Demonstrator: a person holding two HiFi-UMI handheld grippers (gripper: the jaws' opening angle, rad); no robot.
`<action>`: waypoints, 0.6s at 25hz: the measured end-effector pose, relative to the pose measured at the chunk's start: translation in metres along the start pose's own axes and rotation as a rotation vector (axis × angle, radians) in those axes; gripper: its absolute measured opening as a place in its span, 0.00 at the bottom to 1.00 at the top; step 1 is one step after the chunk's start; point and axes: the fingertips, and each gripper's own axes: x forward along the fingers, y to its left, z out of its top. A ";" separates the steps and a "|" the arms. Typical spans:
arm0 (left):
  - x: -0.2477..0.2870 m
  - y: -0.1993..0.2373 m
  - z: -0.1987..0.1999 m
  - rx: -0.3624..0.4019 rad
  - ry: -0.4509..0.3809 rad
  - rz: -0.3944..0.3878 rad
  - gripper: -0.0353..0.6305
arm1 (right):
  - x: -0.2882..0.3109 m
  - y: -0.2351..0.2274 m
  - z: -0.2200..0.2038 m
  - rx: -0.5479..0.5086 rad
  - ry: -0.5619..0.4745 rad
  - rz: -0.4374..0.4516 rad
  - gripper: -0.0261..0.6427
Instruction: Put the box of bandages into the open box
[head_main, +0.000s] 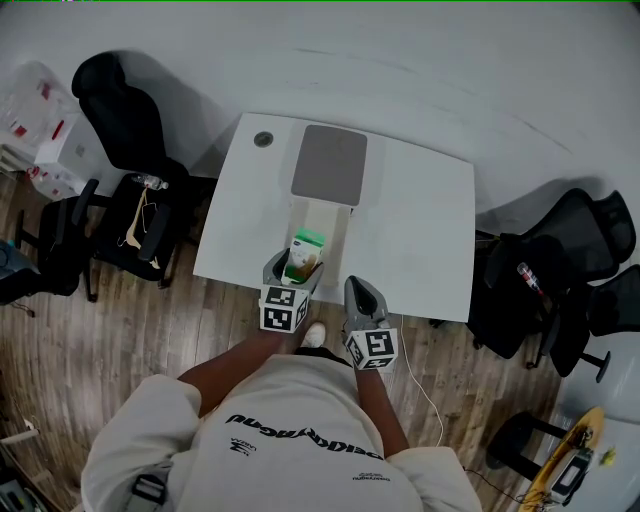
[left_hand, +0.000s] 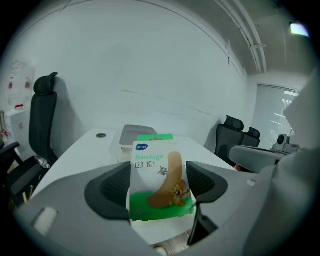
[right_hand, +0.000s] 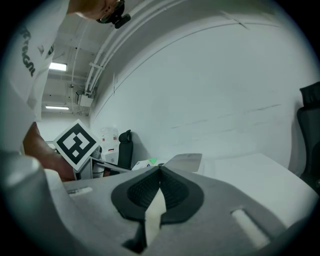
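A white and green box of bandages (left_hand: 159, 184) with a cartoon on its face stands upright between the jaws of my left gripper (left_hand: 158, 187), which is shut on it. In the head view the box of bandages (head_main: 303, 254) and the left gripper (head_main: 293, 270) sit at the near edge of the white table (head_main: 420, 230), just in front of the open box (head_main: 326, 215). That open box has a grey lid (head_main: 329, 163) folded back behind it. My right gripper (head_main: 360, 298) is shut and empty, to the right over the table's near edge.
Black office chairs stand on the left (head_main: 120, 150) and on the right (head_main: 560, 270) of the table. A small round cap (head_main: 263, 139) is set in the table's far left corner. Wooden floor (head_main: 120, 340) lies below. A white cable (head_main: 425, 395) hangs by the right arm.
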 end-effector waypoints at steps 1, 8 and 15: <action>0.003 0.000 -0.001 0.000 0.003 0.004 0.59 | 0.000 -0.001 0.000 0.000 0.001 0.000 0.04; 0.020 0.003 -0.004 -0.005 0.017 0.025 0.59 | 0.001 -0.004 -0.002 0.001 0.008 -0.003 0.04; 0.036 0.009 -0.007 0.008 0.035 0.045 0.59 | 0.007 -0.006 -0.004 -0.005 0.016 -0.009 0.04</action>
